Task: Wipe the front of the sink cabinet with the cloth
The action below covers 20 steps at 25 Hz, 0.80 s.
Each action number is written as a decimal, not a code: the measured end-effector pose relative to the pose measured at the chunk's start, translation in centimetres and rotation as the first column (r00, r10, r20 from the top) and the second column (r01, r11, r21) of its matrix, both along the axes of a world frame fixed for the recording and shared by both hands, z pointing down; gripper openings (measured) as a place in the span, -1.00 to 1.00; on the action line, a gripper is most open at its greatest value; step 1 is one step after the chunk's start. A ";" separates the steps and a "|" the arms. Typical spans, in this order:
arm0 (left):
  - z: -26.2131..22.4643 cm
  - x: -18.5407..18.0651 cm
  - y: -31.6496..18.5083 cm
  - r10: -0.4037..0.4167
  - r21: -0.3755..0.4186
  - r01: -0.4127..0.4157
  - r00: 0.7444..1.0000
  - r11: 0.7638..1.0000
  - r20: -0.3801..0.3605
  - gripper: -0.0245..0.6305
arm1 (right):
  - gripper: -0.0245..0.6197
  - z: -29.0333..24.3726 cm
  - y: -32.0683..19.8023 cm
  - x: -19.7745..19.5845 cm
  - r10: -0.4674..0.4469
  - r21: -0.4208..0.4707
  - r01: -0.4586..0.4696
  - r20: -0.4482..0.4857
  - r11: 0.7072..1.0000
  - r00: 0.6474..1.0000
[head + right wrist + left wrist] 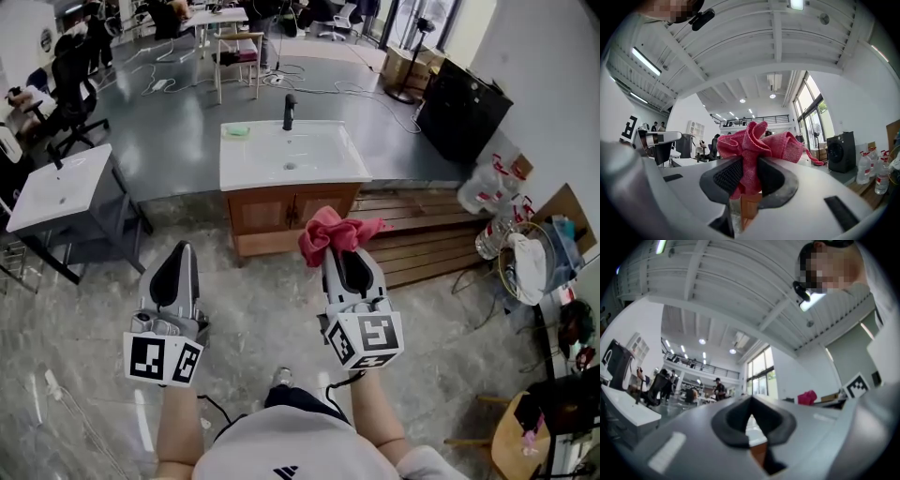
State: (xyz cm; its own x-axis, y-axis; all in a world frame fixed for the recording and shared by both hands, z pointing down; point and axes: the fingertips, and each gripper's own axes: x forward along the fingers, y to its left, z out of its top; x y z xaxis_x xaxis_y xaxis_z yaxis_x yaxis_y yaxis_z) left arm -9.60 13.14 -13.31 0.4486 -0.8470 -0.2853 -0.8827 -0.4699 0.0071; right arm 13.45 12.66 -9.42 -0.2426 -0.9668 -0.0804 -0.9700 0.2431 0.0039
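Note:
A wooden sink cabinet [291, 214] with a white basin top [319, 155] and a black tap [290, 111] stands ahead of me on the marble floor. My right gripper [339, 253] is shut on a bunched red cloth [331, 232], held a short way in front of the cabinet's right door. In the right gripper view the red cloth [757, 143] bulges out between the black pads [729, 176]. My left gripper [178, 262] hangs lower left, shut with nothing in it; its pads [736, 416] meet at the tips.
A second white basin on a grey stand [58, 187] sits at the left. Wooden pallets [431, 234] lie right of the cabinet, with bottles [492, 192] and a basket [530, 267] beyond. A green sponge [236, 131] rests on the basin top. A black washer [461, 111] stands back right.

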 end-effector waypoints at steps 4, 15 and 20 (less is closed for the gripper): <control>-0.1 2.0 -2.3 -0.018 0.003 0.018 1.000 1.000 0.010 -0.91 | -0.63 0.2 -2.8 1.7 -0.024 -0.003 0.024 0.006 1.000 1.000; 0.2 3.7 -6.4 -0.062 -0.011 0.062 0.998 0.998 0.024 -0.91 | -0.63 1.2 -8.0 3.5 -0.068 -0.018 0.068 0.017 0.998 0.998; 0.8 3.4 -8.4 -0.050 -0.019 0.050 0.999 0.999 0.010 -0.91 | -0.63 1.7 -9.7 3.4 -0.056 -0.026 0.056 0.016 0.998 0.998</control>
